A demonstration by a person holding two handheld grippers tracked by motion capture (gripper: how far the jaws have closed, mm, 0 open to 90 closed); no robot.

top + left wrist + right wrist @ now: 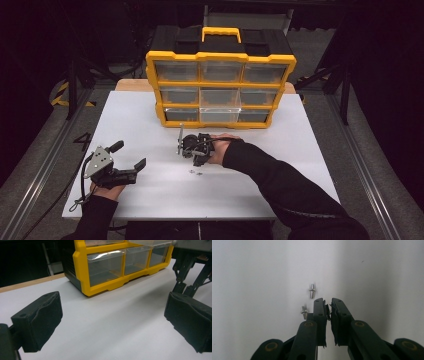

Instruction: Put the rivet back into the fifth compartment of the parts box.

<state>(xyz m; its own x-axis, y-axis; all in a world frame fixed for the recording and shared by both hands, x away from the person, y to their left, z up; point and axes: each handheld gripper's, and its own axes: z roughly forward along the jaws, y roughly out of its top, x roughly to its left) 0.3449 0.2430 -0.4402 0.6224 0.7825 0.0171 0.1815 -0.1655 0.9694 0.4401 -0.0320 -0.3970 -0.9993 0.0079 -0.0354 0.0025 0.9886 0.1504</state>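
Black padded jaws of the left hand-held gripper [131, 170] stood spread wide with nothing between them, resting on the white surface [150, 115] at about eight o'clock in the high view, well apart from the work. Its own camera looked across bare surface toward the yellow drawer cabinet [100, 287], which sat at twelve o'clock with its clear drawers all pushed in.

Near the middle of the surface, in front of the cabinet, the right hand-held gripper [328, 307] pointed down at two small metal pins. Its jaws were pressed together, tips nearly meeting. From its own view, one pin [312, 291] lay free at about eleven o'clock just beyond the tips, and a second pin [304, 312] lay just beside the left jaw at nine o'clock. Whether a third piece sat pinched between the pads could not be told; neither visible pin was caught.

As a judgement, the step in hand was picking up a pin, and the closing seemed to have missed. The next move would call for spreading the jaws, shifting them to straddle one pin, then closing squarely on it.
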